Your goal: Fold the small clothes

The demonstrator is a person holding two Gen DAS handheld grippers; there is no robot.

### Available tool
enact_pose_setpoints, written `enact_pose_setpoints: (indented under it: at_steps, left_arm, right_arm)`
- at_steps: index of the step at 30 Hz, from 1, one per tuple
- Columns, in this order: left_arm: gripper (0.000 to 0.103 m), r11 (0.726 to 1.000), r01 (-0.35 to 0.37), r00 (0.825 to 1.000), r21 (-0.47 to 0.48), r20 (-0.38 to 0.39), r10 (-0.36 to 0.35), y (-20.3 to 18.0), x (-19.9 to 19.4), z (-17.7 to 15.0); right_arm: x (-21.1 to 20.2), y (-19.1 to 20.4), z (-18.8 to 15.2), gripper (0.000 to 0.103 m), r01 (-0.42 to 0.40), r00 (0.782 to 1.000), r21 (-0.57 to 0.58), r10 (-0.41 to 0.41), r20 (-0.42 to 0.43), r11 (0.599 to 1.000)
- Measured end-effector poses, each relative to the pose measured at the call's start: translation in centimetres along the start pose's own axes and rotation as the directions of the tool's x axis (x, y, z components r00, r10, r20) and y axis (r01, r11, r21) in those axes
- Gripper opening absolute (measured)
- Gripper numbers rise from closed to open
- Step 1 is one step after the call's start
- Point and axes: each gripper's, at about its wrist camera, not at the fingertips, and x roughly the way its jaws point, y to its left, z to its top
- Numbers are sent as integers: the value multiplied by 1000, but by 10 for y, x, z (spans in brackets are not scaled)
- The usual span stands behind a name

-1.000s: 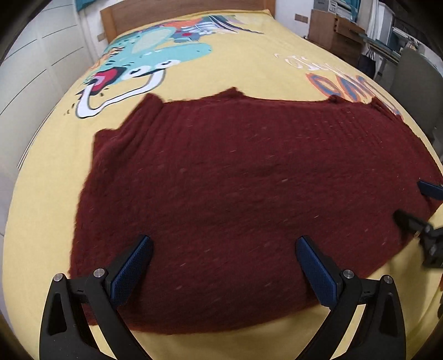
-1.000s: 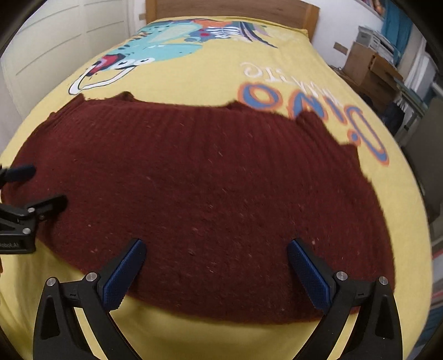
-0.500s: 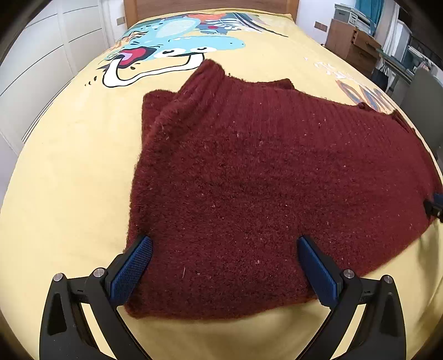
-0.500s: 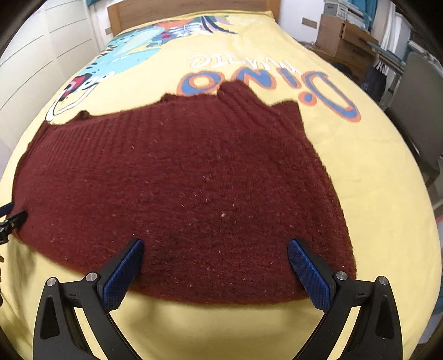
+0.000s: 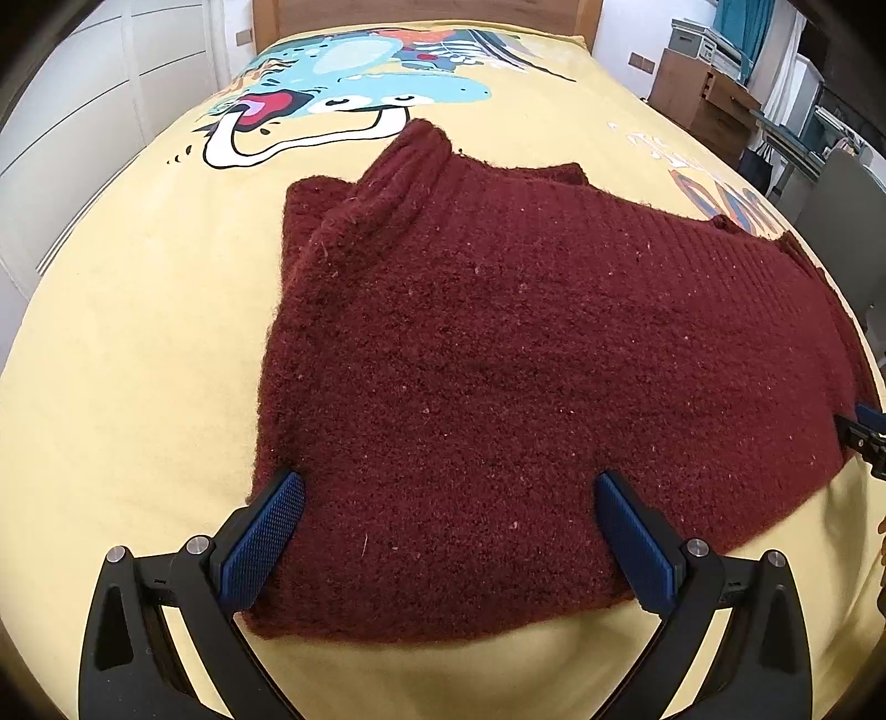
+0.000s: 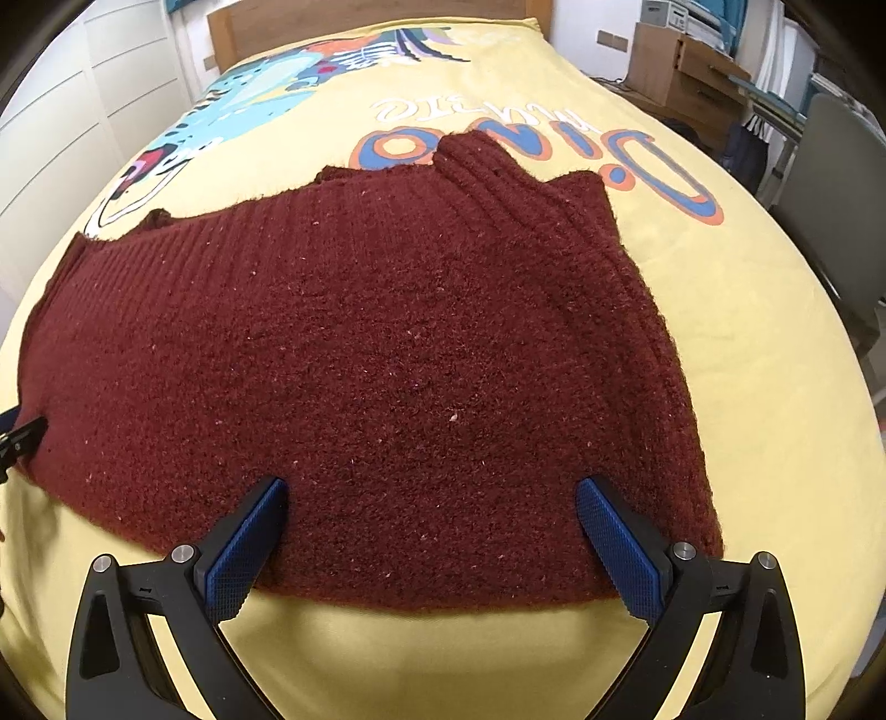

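Note:
A dark red knitted sweater point(image 5: 498, 360) lies flat on the yellow bedspread point(image 5: 127, 360), with both sleeves folded in over the body. It also shows in the right wrist view point(image 6: 360, 360). My left gripper point(image 5: 451, 537) is open and empty, with its blue pads over the sweater's near left corner. My right gripper point(image 6: 432, 543) is open and empty over the sweater's near right corner. The right gripper's tip shows at the right edge of the left wrist view point(image 5: 864, 437). The left gripper's tip shows at the left edge of the right wrist view point(image 6: 16, 432).
The bedspread bears a cartoon dinosaur print point(image 5: 354, 105) and coloured lettering point(image 6: 531, 144). A wooden headboard point(image 5: 421, 11) stands at the far end. White wardrobe doors point(image 5: 83, 111) line the left side. A wooden cabinet point(image 6: 681, 72) and a grey chair point(image 6: 830, 188) stand on the right.
Both grippers have swung outward toward the sweater's near corners and closer to it. The sweater's sides, spread wide a second ago, now lie folded in.

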Motion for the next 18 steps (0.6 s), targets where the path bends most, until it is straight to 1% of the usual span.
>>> enact_pose_setpoints:
  at_steps: [2,6,8,9,11,12,14,16,18]
  left_arm:
    - [102,1000,5,1000,3,-20,-5,0,-1,2]
    - [102,1000,28,995,-5,-98,-29,1,-11,16]
    - [102,998,50,994,-23,-93,-52,4,-25,24]
    - [102,998,57,996,-36,-72,-59,9,-35,28]
    - [102,998,42,998,-50,-43,-44,19,-49,35]
    - [102,997,41,998,-59,-43,-43,27,-52,38]
    - [102,995,47,996,-92,-65,-53,43,-50,41]
    - [102,990,45,992,-136,-112,-60,59,-38,40]
    - [102,979,76,981,-190,-161,-108,72,-20,35]
  right_arm:
    - [-1,1,0,103,3,1000,10,-2,-13,1000]
    - [-11,4,5,103,-2,999,7,2,-41,1000]
    - [-22,7,6,103,-9,999,-5,9,-37,1000]
    - [-27,9,5,103,-15,999,-13,15,-33,1000]
    - [-36,12,1,103,-20,999,-25,20,-29,999]
    - [-41,13,-1,103,-21,999,-32,20,-28,999]
    - [-48,15,-9,103,-20,999,-39,19,-30,999]
    - [-52,16,-16,103,-22,999,-38,21,-35,999]
    - [-54,15,-24,103,-21,999,-35,20,-40,999]
